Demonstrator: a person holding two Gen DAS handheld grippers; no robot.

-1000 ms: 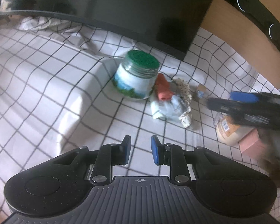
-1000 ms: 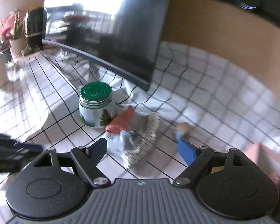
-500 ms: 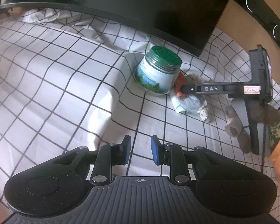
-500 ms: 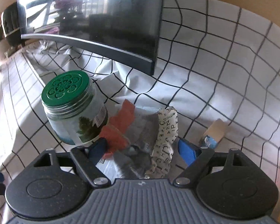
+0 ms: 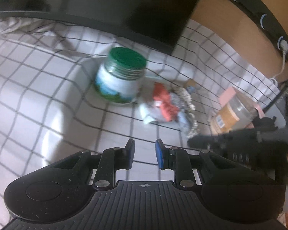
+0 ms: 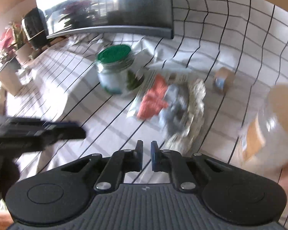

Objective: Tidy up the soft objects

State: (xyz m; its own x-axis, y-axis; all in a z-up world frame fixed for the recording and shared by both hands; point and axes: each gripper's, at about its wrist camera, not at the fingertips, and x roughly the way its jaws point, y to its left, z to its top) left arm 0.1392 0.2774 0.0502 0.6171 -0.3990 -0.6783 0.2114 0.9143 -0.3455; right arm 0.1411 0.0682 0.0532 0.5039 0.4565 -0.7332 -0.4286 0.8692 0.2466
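- A pile of soft cloths point(image 5: 169, 105), orange, blue-grey and patterned, is seen on the checked tablecloth point(image 5: 38, 88), just beside a green-lidded jar point(image 5: 122, 76).
- The left gripper point(image 5: 144, 153) is held above the cloth with a narrow gap between its pads; nothing is gripped.
- The right gripper point(image 6: 146, 155) is nearly closed and empty, near the pile.
- A second jar point(image 5: 234, 111) lies well apart.

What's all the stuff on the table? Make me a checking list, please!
Surface: white checked tablecloth, wrinkled near the monitor.
Job's things: cloth pile, orange, grey and patterned pieces, beside the green-lidded jar.
Clutter: clear jar; small cardboard box.
Grippers: left gripper slightly open, empty; right gripper nearly shut, empty.
Cables: white cable at the wall.
Surroundings: dark monitor; plants, blurred.
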